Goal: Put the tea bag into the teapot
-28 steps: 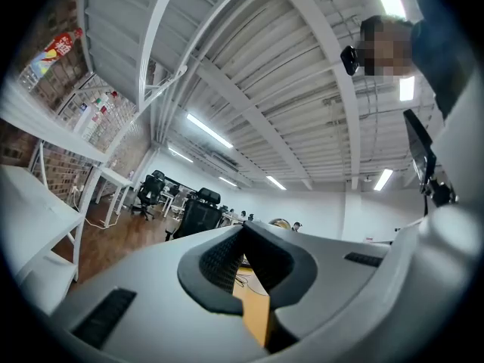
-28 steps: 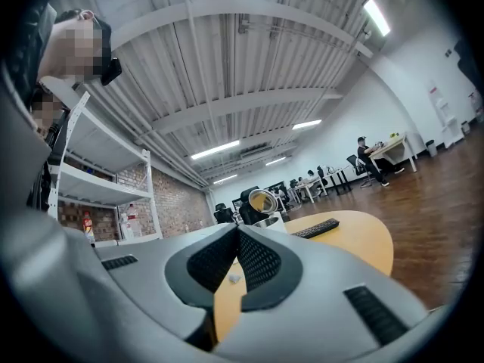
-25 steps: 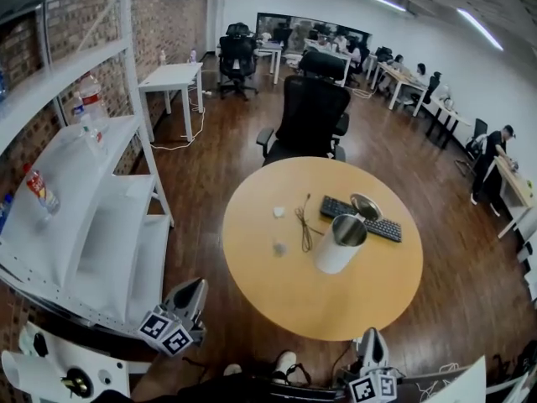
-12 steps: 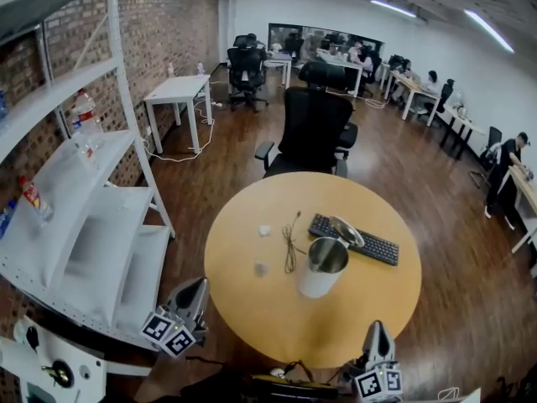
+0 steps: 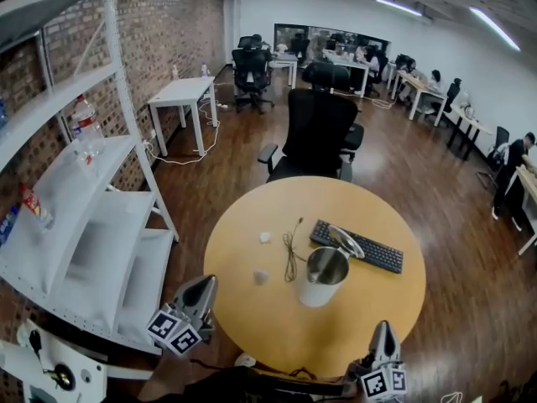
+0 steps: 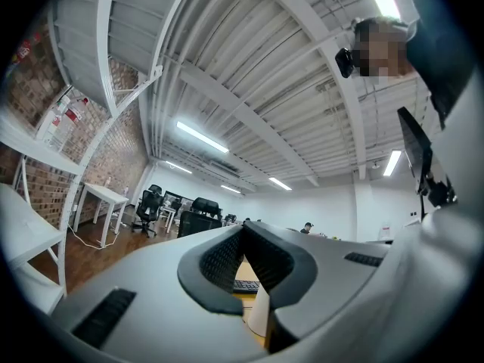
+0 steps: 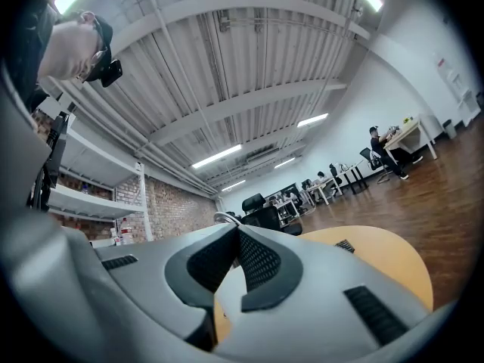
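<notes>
Both grippers low at the bottom edge of the head view, short of the round table [image 5: 252, 326]. Left gripper [image 5: 204, 285] at lower left, jaws pressed together, nothing between. Right gripper [image 5: 383, 329] at lower right, likewise closed and empty.

Two small pale scraps at centre left of the tabletop: nearer scrap [image 5: 260, 276], farther scrap [image 5: 265, 237]. Tea bag probably one of these; too small to tell which, or to give a long axis. Up and slightly right of the left gripper, clearly the nearer hand.

Teapot [image 5: 322, 277] right of the scraps, beyond a thin cable [image 5: 291, 252], upright and open. Lid [image 5: 346, 242] off, resting at the keyboard [image 5: 373, 253] behind. Interior dark, contents not readable.
</notes>
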